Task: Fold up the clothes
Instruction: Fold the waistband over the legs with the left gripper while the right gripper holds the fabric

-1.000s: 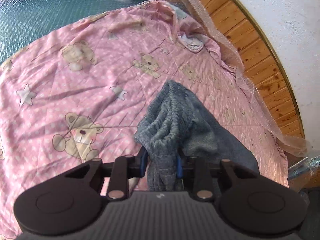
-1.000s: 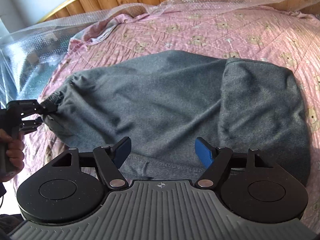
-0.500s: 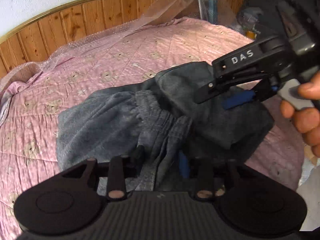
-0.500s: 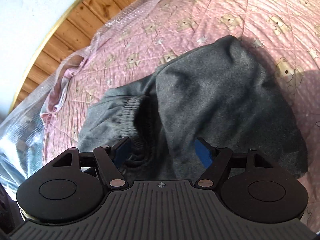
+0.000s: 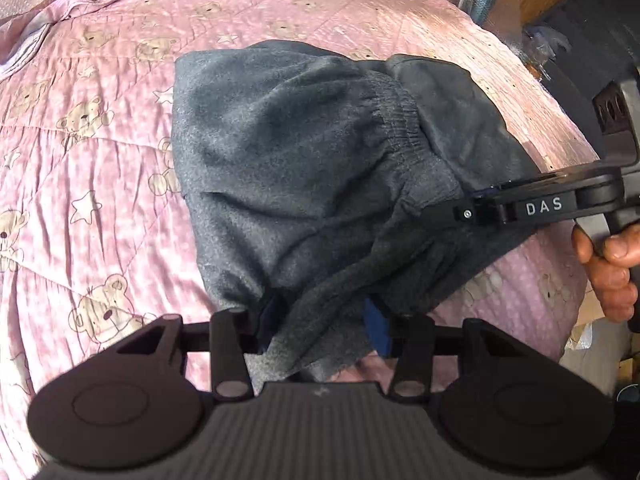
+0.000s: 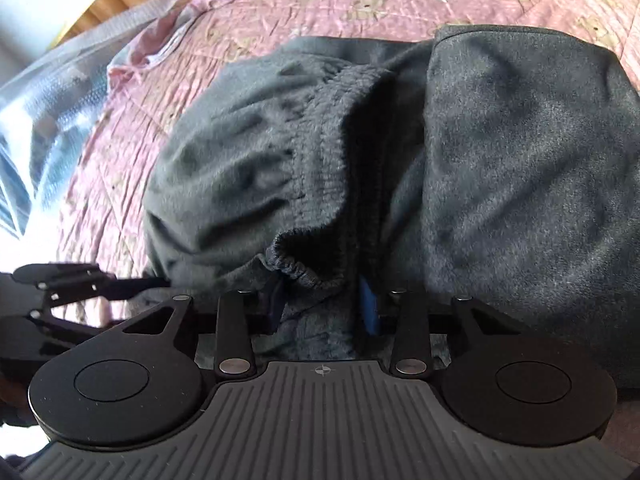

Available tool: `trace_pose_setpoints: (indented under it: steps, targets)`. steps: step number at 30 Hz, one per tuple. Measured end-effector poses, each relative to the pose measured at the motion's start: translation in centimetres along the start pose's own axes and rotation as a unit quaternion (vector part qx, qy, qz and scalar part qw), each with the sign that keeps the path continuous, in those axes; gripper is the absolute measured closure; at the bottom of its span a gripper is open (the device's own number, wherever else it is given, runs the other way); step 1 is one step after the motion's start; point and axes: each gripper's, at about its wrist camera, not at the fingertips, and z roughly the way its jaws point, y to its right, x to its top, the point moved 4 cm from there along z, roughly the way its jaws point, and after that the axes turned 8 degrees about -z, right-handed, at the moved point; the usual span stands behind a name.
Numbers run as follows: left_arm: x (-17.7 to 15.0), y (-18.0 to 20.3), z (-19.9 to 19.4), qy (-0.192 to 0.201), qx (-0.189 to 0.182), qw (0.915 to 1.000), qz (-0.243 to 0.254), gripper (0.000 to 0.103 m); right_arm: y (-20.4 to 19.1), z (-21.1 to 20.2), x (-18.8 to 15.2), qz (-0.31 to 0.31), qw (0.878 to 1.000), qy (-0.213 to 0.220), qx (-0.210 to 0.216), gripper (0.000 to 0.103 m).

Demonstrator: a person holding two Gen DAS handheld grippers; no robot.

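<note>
Pink bedding printed with bears and stars covers the bed under everything you are working on; wooden panelling and clear plastic sheeting edge it at the far side.

Start at your left gripper: its jaws stand at a middling width with a fold of the grey garment lying between them; the blue pad on one side shows beside the cloth with a sliver of gap, so you appear to be loosening rather than pinching; whether the other pad presses the fabric I cannot tell. Your right gripper has its jaws closing around the ribbed elastic band and the bunched edge below it; cloth sits between the pads, though a firm bite is not yet plain. In the left view that same gripper reaches in from the right, your hand on its handle.

Outward from there, the garment lies on the bed already doubled: one half is laid over the other, the gathered waistband running across the top layer; it reads as fleece trousers or shorts.

By my reckoning you have one fold down and are partway; what is left is to take the near edge, bring it over once more, and smooth the puffed, uneven layers into a flat bundle.
</note>
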Motion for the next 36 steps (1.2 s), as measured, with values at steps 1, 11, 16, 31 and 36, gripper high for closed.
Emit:
trace_pose_setpoints:
  steps: [1, 11, 16, 31, 36]
  targets:
    - [0.2, -0.2, -0.6, -0.001, -0.012, 0.9999, -0.01, 0.058, -0.2, -0.3, -0.4, -0.004, 1.0, -0.009, -0.005, 0.065]
    - [10.0, -10.0, -1.3, 0.049, -0.063, 0.9743, -0.211, 0.046, -5.8, -5.9, 4.1, -0.115, 0.983, 0.119, -0.081, 0.04]
    - [13.4, -10.9, 4.3, 0.006, -0.066, 0.9747, -0.214, 0.046, -14.4, -0.7, 3.2, -0.245, 0.967, 0.067, 0.008, 0.023]
    - [13.9, -13.2, 1.9, 0.04, -0.036, 0.9703, -0.236, 0.083, -16.3, 2.6, -0.3, -0.227, 0.974, -0.004, 0.012, 0.073]
    - [13.4, -10.6, -3.2, 0.086, -0.048, 0.9772, -0.188, 0.074, -10.2, -4.6, 1.0, -0.091, 0.989, 0.118, 0.0, 0.067]
